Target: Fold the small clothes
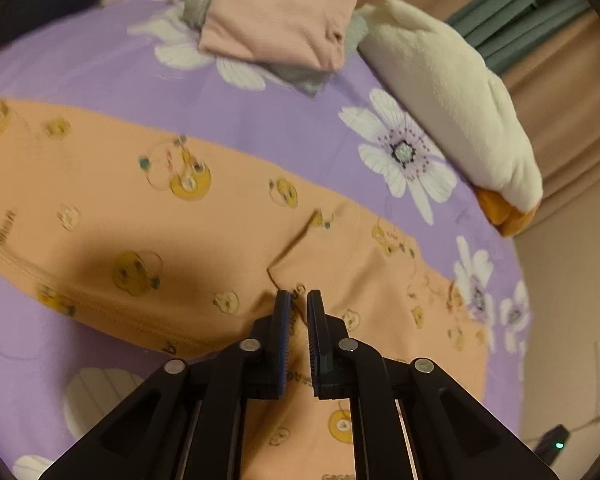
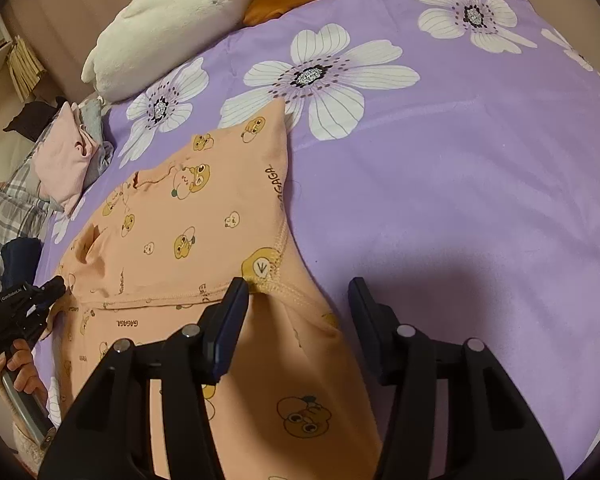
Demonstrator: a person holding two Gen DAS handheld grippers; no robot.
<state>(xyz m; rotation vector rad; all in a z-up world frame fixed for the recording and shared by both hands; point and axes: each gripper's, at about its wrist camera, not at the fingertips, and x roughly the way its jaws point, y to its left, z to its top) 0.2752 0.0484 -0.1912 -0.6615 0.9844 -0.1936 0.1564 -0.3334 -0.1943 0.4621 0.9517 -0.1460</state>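
Only from the right wrist: right tongs point(image 2: 298, 292) apart over orange garment point(image 2: 188, 240); left tongs point(image 1: 299, 304) pinch it.

We see the small shirt point(image 2: 188, 240) lying flat on the bedspread point(image 2: 460, 200). At the upper left of the right wrist view sits a plush toy point(image 2: 172, 20), and below it, left of the shirt, a pile of folded clothes point(image 2: 66, 156).
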